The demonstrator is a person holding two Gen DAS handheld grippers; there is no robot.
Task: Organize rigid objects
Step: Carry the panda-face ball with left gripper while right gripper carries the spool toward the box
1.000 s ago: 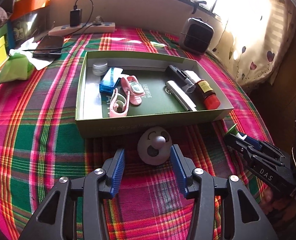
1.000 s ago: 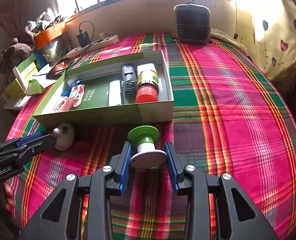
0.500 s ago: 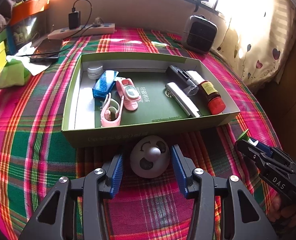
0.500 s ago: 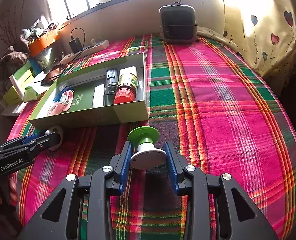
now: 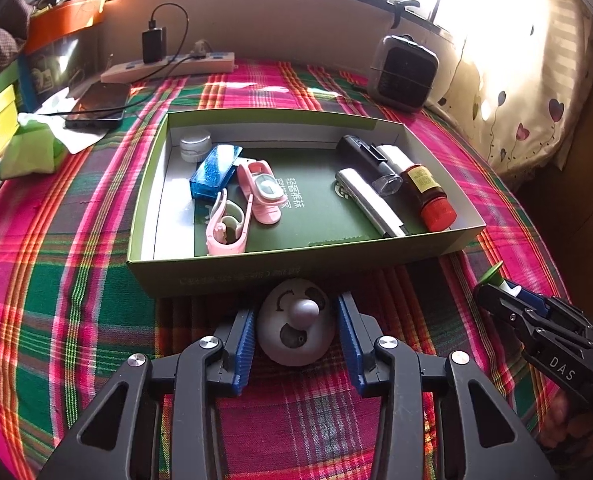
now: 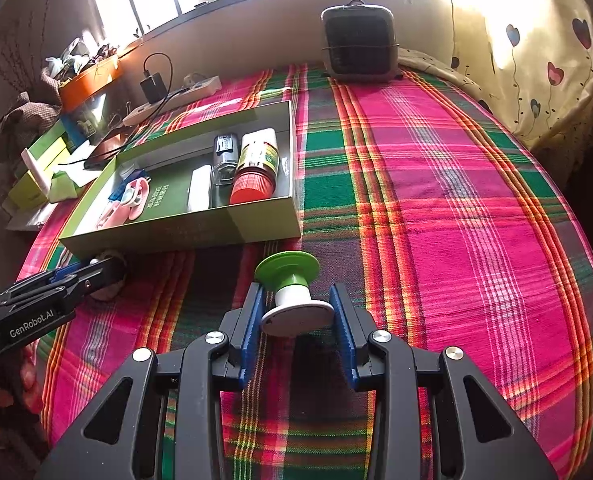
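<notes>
A round grey-white disc with a knob (image 5: 296, 330) lies on the plaid cloth just in front of the green box (image 5: 256, 270). My left gripper (image 5: 296, 320) straddles the disc, and its jaws are closing, with only thin gaps left at the blue pads (image 5: 246, 340). My right gripper (image 6: 298, 294) is shut on a spool with a green top and a white base (image 6: 292, 292), held over the cloth near the box's right corner (image 6: 272, 224). The right gripper (image 5: 496, 296) also shows at the right of the left wrist view. The left gripper (image 6: 104, 270) shows at the left of the right wrist view.
The box holds a blue case (image 5: 216, 172), pink clips (image 5: 260, 186), a small jar (image 5: 194, 144), a silver bar (image 5: 370, 200), a black torch (image 5: 370, 162) and a red-capped bottle (image 5: 428, 192). Behind it stand a small heater (image 5: 406, 72), a power strip (image 5: 168, 68) and a phone (image 5: 98, 106).
My left gripper has edged forward until the disc sits between its fingers, and the jaws have narrowed around it. The right gripper still grips the spool, and the box now lies further left in its view.
</notes>
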